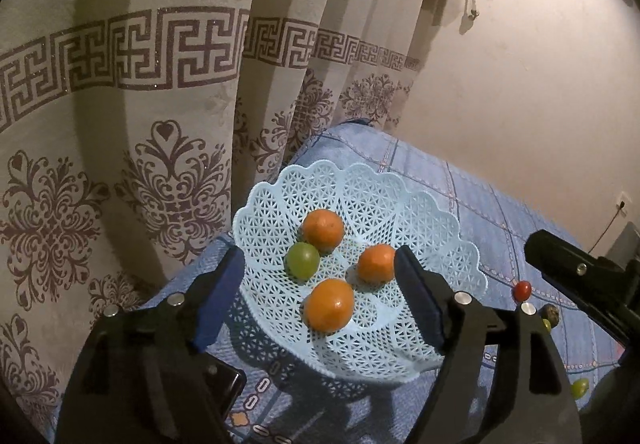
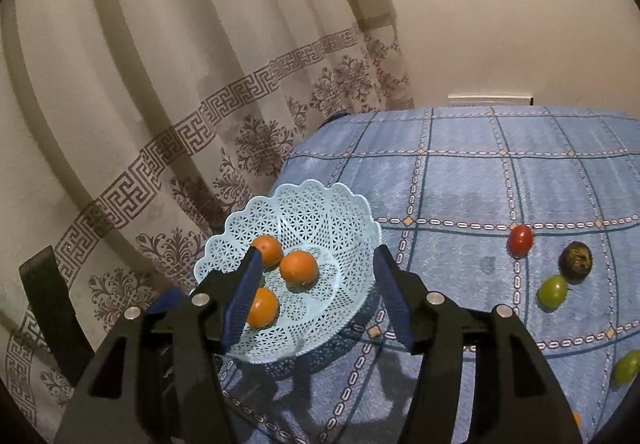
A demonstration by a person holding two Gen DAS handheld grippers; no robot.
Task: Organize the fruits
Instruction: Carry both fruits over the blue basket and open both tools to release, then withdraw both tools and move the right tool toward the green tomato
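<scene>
A bed covered with a blue checked bedspread (image 2: pixel 460 179) carries a pale blue lattice basket (image 2: pixel 320 203) near its curtain-side edge. Well to the right of the basket, a small red fruit (image 2: pixel 521 238), a dark wrinkled fruit (image 2: pixel 576 260) and two green fruits (image 2: pixel 553 292) (image 2: pixel 627 366) lie loose on the spread.

Four fruits (image 1: pixel 329 305) sit in the basket (image 1: pixel 448 228) on the bed (image 2: pixel 460 183), with more fruits (image 2: pixel 521 239) to its right.
</scene>
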